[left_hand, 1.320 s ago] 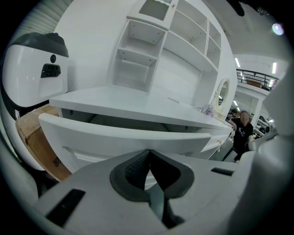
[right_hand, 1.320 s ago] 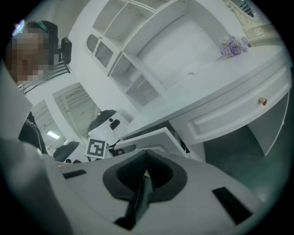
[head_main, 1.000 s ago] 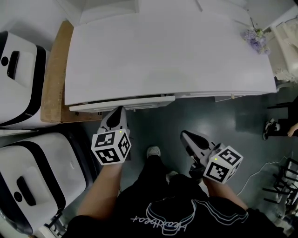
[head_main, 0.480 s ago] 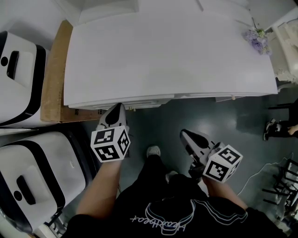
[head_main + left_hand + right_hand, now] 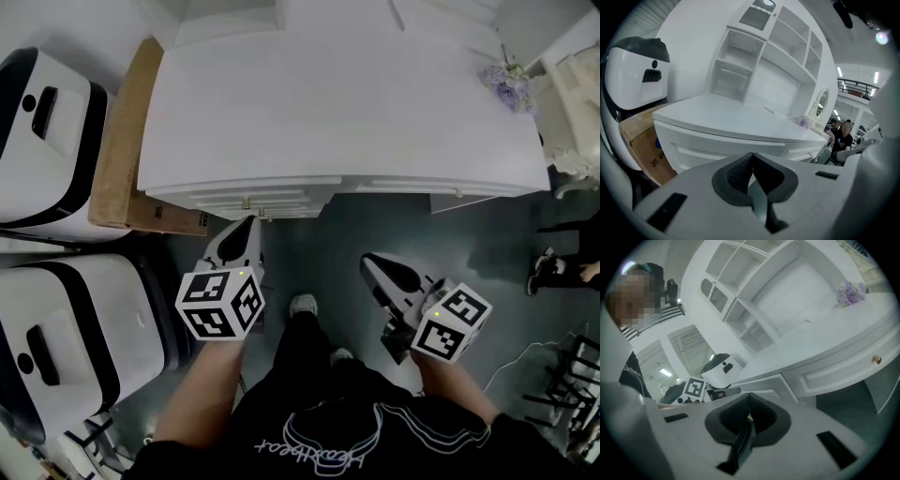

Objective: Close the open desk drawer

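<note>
Drawer [image 5: 246, 199]: looked flush; closing likely done.
Your left gripper [image 5: 247, 225]: pinched empty, just beside it.
Right gripper [image 5: 370, 267]: pinched empty.
Next: you could withdraw.

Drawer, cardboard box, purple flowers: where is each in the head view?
drawer [image 5: 281, 198]: head view, on its white front panel.
cardboard box [image 5: 128, 131]: head view, on its brown top face.
flowers [image 5: 509, 84]: head view, on the purple blooms.

Drawer [image 5: 251, 200] flush in white desk [image 5: 347, 103]
</note>
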